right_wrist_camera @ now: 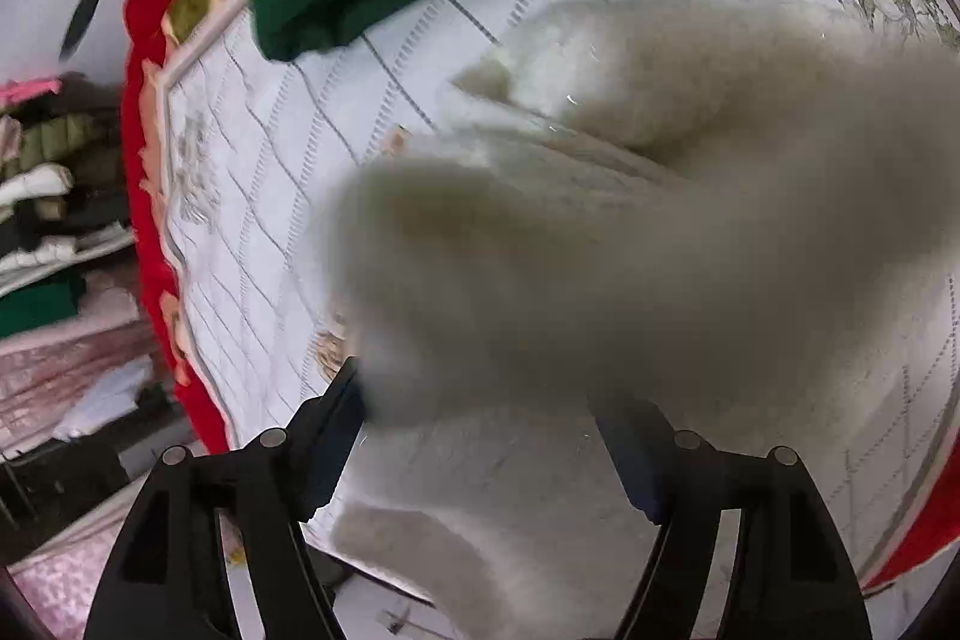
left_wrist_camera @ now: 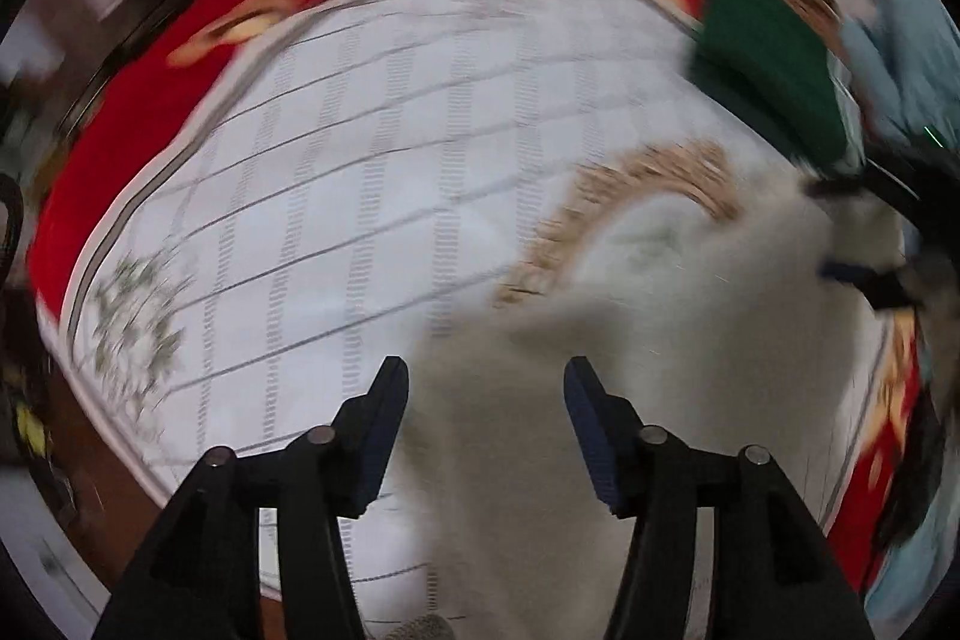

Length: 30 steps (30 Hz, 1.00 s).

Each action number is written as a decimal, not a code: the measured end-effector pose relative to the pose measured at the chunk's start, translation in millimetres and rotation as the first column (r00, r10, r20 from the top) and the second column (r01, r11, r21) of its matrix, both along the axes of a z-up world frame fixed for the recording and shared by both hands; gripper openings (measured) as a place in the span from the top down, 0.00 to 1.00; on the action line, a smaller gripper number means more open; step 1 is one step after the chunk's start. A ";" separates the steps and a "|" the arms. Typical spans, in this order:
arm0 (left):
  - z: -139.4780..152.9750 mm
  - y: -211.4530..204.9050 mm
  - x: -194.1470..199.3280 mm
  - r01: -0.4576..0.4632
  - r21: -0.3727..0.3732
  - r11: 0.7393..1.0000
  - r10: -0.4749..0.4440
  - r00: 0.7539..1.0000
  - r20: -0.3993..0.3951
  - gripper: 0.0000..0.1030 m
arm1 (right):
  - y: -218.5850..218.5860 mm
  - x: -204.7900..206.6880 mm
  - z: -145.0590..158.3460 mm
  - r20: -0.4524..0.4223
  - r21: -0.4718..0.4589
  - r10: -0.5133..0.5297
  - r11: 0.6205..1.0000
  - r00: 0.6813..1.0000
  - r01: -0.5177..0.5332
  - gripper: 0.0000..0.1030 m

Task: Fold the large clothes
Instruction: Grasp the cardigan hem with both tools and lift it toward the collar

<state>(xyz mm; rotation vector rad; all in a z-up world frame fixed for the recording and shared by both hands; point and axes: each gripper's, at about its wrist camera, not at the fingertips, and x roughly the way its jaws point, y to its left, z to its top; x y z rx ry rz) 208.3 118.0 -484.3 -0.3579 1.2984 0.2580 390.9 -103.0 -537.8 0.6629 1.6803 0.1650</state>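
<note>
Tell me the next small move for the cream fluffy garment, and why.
Probably lower the open left gripper onto the cream fluffy garment and regrip an edge. Both grippers look open; the garment lies bunched on the quilted cloth, a blurred fold between the right gripper's open fingers.

Left claw [left_wrist_camera: 486, 388]: points steeply down over the white fluffy garment [left_wrist_camera: 690, 316], jaws parted, nothing pressed between the blue pads [left_wrist_camera: 591, 418]. Right claw [right_wrist_camera: 480, 388]: angled down over the same garment, jaws spread wide; a blurred fold of the fleece hangs between them, pads not seen pressing on it.
</note>
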 end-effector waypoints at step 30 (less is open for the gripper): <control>-68.4 23.1 -37.2 -0.189 -0.153 0.970 0.180 0.981 -0.067 0.97 | -64.3 -44.8 38.7 0.192 -0.163 0.059 0.986 0.980 -0.027 0.38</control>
